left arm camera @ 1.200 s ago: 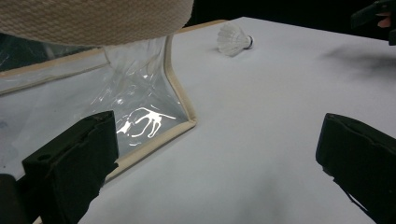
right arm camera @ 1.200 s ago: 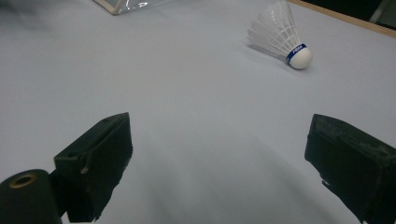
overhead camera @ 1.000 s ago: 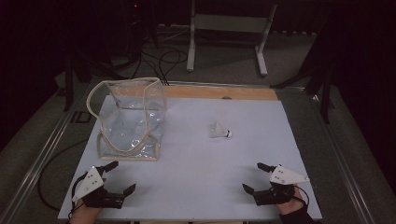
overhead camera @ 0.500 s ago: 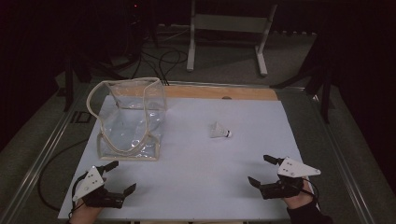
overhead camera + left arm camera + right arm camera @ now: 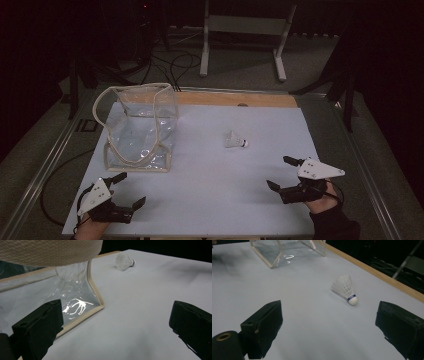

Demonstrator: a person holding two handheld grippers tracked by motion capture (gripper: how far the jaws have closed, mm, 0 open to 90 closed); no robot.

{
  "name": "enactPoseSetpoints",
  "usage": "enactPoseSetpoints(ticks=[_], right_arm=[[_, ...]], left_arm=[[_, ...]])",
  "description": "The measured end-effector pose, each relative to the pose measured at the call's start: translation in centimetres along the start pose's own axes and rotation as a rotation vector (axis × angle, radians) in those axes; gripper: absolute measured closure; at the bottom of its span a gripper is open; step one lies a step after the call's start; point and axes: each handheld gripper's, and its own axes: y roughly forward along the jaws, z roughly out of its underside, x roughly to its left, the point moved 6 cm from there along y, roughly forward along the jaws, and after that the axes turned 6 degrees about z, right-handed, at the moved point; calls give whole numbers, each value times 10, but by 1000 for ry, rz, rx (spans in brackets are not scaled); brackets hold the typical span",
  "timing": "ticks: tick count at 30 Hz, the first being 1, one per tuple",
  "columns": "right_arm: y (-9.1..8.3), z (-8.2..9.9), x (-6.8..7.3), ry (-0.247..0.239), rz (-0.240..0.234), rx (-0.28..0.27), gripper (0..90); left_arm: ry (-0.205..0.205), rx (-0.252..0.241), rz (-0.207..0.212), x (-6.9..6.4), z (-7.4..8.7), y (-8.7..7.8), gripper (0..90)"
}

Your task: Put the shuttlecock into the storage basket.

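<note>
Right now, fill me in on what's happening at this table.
A person holds a two-jaw gripper in each hand over the white table. Both the left gripper and the right gripper are open and hold nothing. A white feathered shuttlecock lies on its side ahead of the right gripper. A clear plastic bag with beige trim stands open ahead of the left.

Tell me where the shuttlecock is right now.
In the high view the shuttlecock lies on its side on the white table, right of centre, apart from the clear bag at its left. It lies ahead of the open right tongs, untouched.
</note>
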Motion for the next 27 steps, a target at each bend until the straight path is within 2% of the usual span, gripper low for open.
enactPoseSetpoints(ticks=[17, 27], right_arm=[[19, -22, -22, -26, -25, 46, 73], [34, -24, -32, -41, -41, 87, 73]], left_arm=[[-3, 2, 6, -1, 0, 1, 4], [-2, 4, 6, -1, 0, 1, 4]])
